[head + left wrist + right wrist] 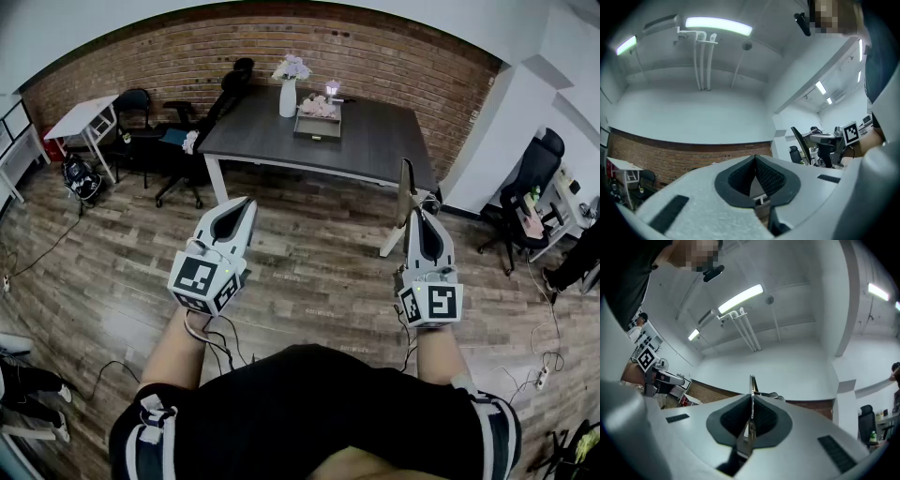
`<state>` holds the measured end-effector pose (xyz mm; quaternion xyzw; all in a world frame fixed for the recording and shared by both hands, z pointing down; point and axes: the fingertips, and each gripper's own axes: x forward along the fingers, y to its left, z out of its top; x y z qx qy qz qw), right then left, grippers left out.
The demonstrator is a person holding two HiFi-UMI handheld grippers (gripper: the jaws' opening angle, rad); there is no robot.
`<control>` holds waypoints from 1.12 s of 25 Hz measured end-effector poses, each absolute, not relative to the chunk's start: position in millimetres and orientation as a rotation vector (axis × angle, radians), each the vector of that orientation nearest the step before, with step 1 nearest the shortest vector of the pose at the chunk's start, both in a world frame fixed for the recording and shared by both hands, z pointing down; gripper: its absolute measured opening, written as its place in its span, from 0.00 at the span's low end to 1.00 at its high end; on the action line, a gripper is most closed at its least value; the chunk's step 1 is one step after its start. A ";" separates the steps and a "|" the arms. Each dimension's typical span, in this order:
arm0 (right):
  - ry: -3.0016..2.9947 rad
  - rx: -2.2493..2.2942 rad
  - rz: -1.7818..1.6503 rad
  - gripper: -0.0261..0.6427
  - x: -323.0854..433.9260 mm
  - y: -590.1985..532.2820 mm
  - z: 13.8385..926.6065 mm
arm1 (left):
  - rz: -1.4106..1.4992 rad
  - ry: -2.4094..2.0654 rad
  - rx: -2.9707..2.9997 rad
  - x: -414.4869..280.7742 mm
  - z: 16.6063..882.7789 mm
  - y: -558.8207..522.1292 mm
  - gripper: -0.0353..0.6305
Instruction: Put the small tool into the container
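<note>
Small tool [752,386] between right gripper [752,399] jaws

Cool, even light from ceiling tubes [718,26], upper left of the left gripper view; fisheye bending, dark corners, soft shadows.

1. The dark grey rectangular table [375,141] stands ahead of you.
2. On it, the white flower vase [288,97] sits just left of the shallow rectangular tray container [318,128].
3. Black office chairs [214,111] stand left of the table.
4. The thin flat metal tool [406,187] sits clamped in your right gripper [417,212], well short of the table.
</note>
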<state>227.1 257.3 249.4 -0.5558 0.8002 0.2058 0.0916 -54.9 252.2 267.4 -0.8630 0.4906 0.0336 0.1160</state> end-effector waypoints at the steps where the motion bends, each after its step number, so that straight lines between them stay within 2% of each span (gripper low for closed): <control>1: 2.375 -1.648 0.612 0.04 225.4 256.2 248.4 | 0.096 1.438 -2.519 -57.5 265.6 251.2 0.07; 28: 2.406 -1.645 0.608 0.04 204.5 251.7 251.6 | 0.088 1.392 -2.543 -66.8 276.8 244.4 0.07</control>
